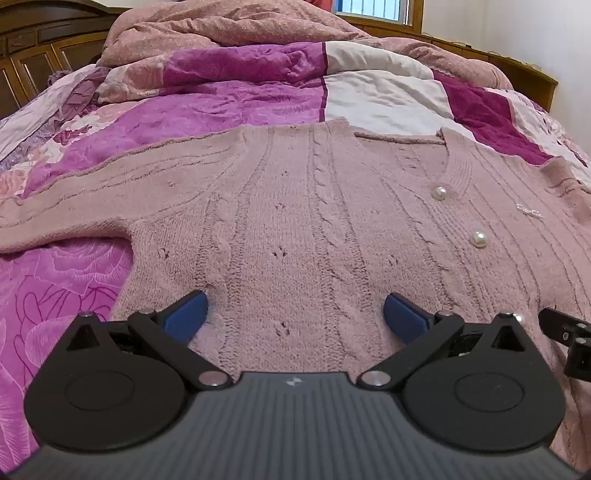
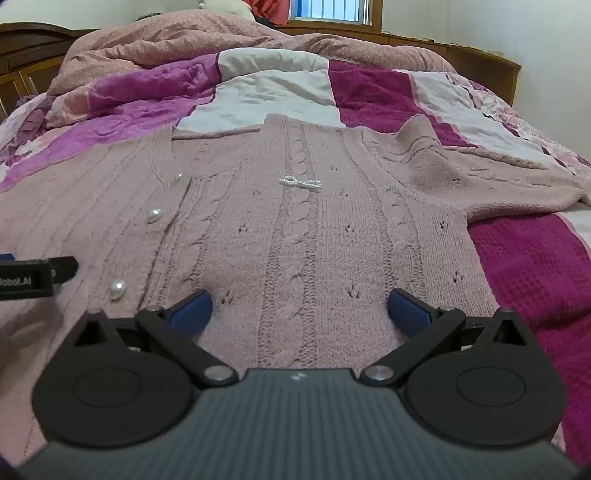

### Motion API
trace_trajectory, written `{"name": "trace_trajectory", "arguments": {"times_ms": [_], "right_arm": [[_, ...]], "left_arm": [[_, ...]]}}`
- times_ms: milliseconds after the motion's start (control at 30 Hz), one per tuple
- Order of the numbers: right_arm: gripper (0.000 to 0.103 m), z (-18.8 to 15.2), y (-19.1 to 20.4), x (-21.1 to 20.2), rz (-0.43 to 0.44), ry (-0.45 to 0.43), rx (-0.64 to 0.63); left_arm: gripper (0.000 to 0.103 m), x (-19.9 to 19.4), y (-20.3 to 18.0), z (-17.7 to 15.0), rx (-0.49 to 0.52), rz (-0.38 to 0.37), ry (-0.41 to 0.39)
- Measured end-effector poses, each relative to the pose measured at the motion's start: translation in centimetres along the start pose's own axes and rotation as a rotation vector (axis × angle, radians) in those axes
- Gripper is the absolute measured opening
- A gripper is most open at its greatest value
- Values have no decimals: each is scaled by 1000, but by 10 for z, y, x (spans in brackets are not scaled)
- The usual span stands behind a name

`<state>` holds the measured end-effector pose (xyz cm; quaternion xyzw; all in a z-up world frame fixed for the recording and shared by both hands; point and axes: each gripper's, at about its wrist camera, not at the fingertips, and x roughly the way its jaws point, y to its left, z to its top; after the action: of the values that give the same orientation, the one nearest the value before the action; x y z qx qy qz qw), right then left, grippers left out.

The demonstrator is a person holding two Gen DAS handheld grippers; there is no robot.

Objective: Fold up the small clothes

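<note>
A pink cable-knit cardigan with pearl buttons lies flat, front up, on the bed. Its left sleeve stretches out to the left. My left gripper is open, blue fingertips spread just over the cardigan's lower left half. In the right wrist view the cardigan shows a pearl bow and its right sleeve bunched to the right. My right gripper is open over the lower right half. Each gripper's edge shows in the other's view.
The bed carries a pink, magenta and white patchwork quilt. A crumpled pink duvet is heaped at the far end. A dark wooden headboard stands at far left, a window at the back.
</note>
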<state>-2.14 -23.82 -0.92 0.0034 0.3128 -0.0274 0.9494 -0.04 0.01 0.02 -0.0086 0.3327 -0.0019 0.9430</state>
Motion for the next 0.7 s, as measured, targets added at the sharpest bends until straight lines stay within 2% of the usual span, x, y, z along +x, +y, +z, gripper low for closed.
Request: {"name": "trace_trajectory", "arguments": {"times_ms": [700], "right_arm": [[103, 0, 2, 0, -11, -2, -13]], "left_arm": [[103, 1, 0, 0, 5, 3, 10]]}}
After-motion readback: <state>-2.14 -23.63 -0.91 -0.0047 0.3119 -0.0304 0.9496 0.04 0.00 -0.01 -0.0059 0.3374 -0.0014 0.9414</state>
